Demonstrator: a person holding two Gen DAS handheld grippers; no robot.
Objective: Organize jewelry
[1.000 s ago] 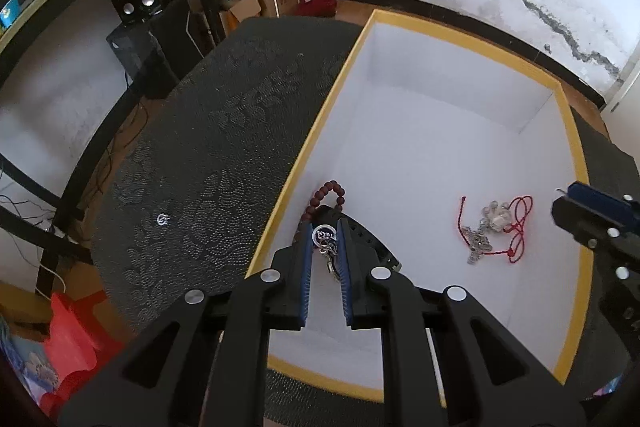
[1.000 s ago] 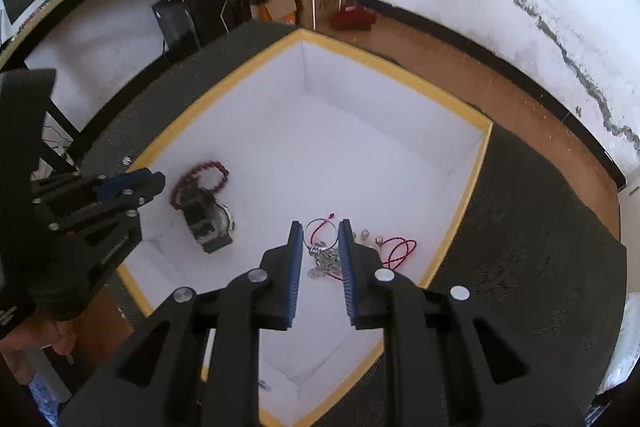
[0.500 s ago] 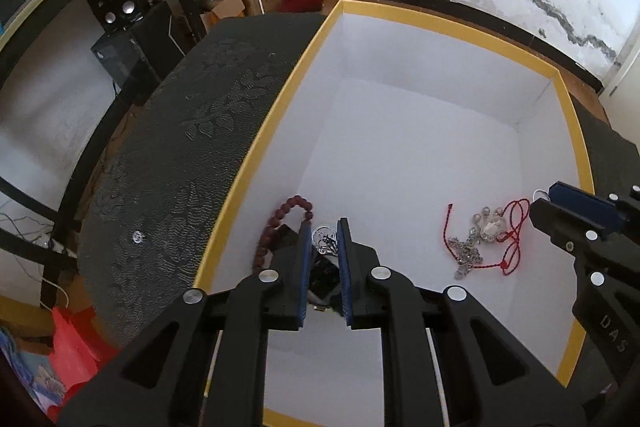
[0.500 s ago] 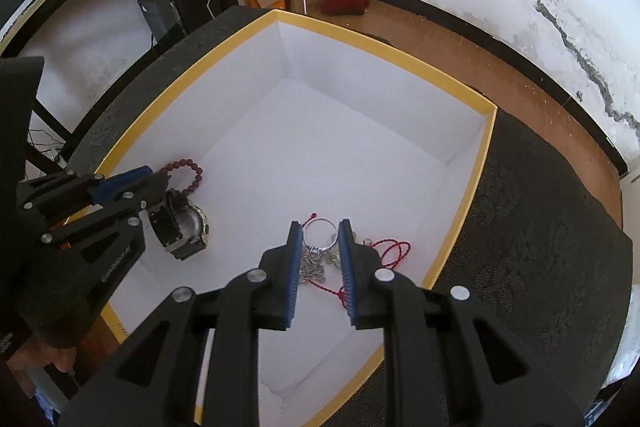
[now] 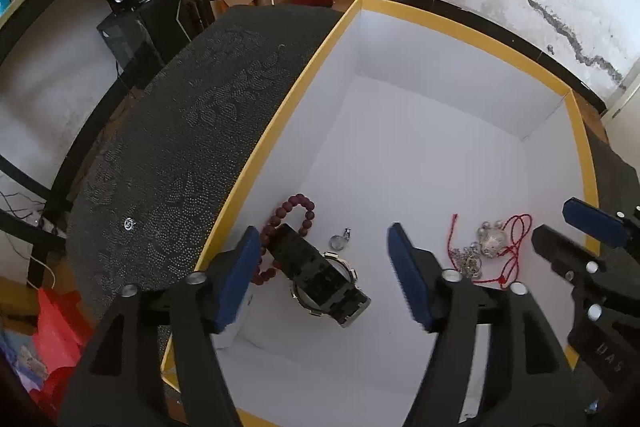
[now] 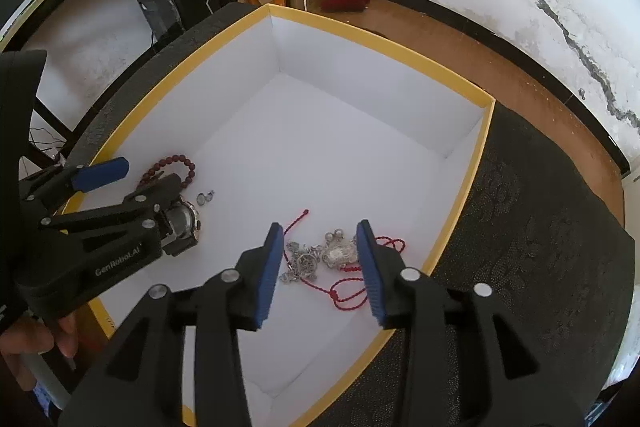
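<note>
White card lines the yellow-rimmed box (image 5: 472,39), the landmark here. Both sets of jaws are opening over it with nothing clamped: the left gripper (image 5: 320,275) above the watch (image 5: 328,279), beads (image 5: 288,211) and small pendant (image 5: 340,241) at the box's left wall, the right gripper (image 6: 320,267) above the silver charms on red cord (image 6: 340,255) near its right wall. Best lift straight up, clear of the cords. The left jaws hide part of the beads; the chains' tangle is unreadable.
</note>
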